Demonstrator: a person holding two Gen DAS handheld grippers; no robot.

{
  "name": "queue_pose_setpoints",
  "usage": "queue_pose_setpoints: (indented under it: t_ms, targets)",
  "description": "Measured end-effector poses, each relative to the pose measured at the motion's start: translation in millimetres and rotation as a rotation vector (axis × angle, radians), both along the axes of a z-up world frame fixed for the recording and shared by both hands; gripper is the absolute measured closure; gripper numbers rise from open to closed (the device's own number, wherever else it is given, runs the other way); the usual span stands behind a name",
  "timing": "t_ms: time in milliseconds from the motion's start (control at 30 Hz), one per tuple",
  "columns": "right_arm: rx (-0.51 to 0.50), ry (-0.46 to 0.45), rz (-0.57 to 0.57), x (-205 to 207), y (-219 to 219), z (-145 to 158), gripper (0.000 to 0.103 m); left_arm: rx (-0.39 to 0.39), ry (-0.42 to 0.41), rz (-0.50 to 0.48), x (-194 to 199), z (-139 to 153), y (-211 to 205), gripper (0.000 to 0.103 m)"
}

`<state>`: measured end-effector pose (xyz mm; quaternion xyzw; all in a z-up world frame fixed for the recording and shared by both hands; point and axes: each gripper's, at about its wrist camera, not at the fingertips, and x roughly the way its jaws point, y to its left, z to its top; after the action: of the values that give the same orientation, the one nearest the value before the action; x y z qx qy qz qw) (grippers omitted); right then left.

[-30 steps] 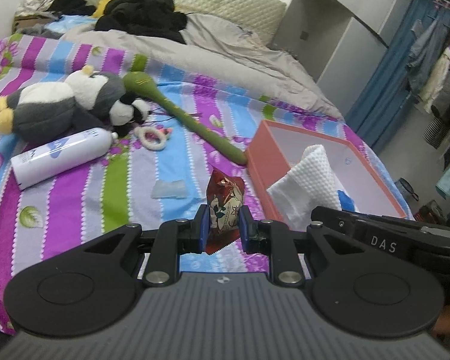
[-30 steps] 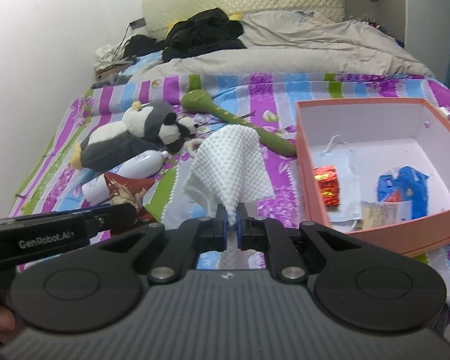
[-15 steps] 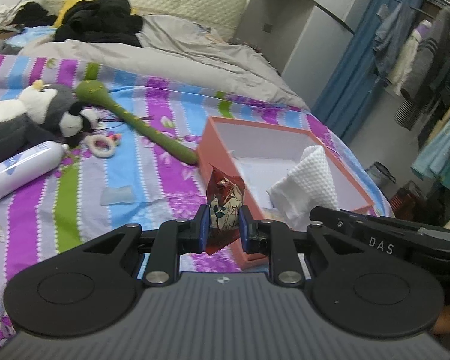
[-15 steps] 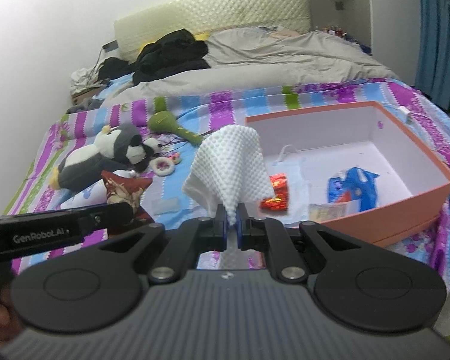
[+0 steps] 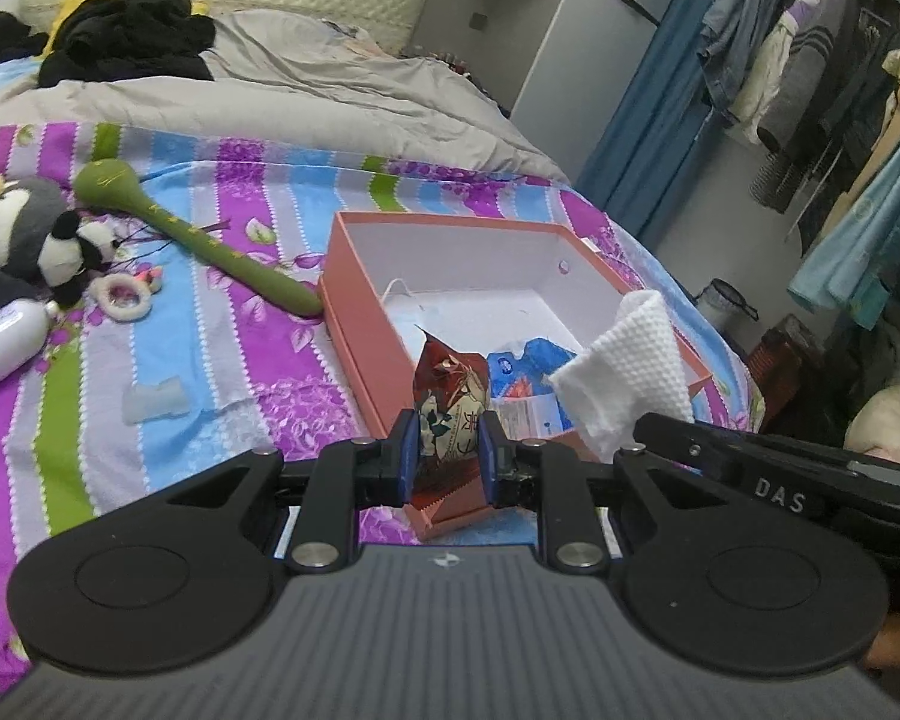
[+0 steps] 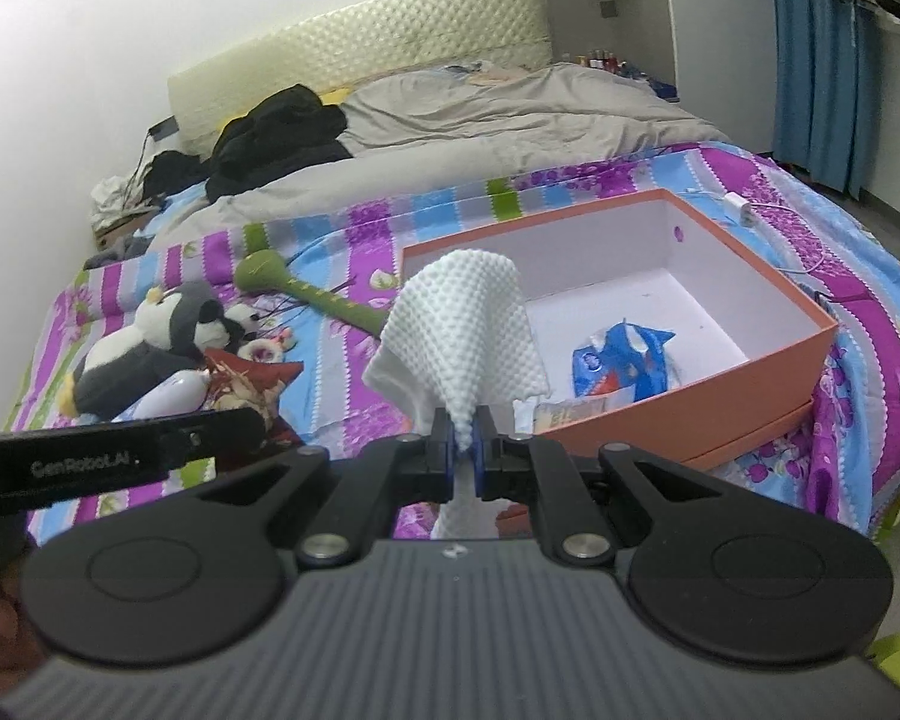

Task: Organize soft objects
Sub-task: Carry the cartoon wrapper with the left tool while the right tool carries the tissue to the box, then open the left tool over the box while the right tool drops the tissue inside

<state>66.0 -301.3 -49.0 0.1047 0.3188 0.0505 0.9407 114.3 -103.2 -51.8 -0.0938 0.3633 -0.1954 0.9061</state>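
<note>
Jaws on the left gripper (image 5: pixel 448 450) are closed to the width of a red printed snack packet (image 5: pixel 452 396), which stands upright between the blue pads, its top over the near corner of the orange box (image 5: pixel 354 324). Jaws on the right gripper (image 6: pixel 464 450) are pinched almost together on the gathered lower end of a white dimpled cloth (image 6: pixel 459 336); the cloth fans out above them, hanging in front of the box's near-left corner as the right camera sees it.

Going left to right across the striped bed sheet (image 5: pixel 168 324) in the left wrist view: a white bottle (image 5: pixel 0 342) lies at the far left edge, with a grey and white plush penguin (image 5: pixel 6 222) and a small panda plush (image 5: pixel 72 249) just behind it. A pale ring toy (image 5: pixel 123 297) lies beside the panda. A long green plush stick (image 5: pixel 192 234) runs diagonally, its thin end touching the box's left wall. A small clear plastic piece (image 5: pixel 153 402) lies on the sheet nearer the camera. Next comes the orange box, open, white inside, holding a blue and white packet (image 5: pixel 525 366) near its front wall and a white face mask (image 5: pixel 402 306) towards its left wall. Rightmost, the right gripper's black body (image 5: pixel 780 480) reaches in with the white cloth above it.

Behind the sheet a grey duvet (image 5: pixel 330 90) covers the bed, with black clothes (image 5: pixel 126 36) piled near the headboard.
</note>
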Motion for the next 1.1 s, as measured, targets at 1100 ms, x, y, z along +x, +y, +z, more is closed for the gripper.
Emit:
queue_pose_setpoints:
  t_ms: [1100]
  targets:
    - [0.104, 0.195, -0.041, 158.7, -63.8, -75.0, 0.092, 0.046, 0.205, -0.060, 206.1, -68.4, -82.2, 0.078]
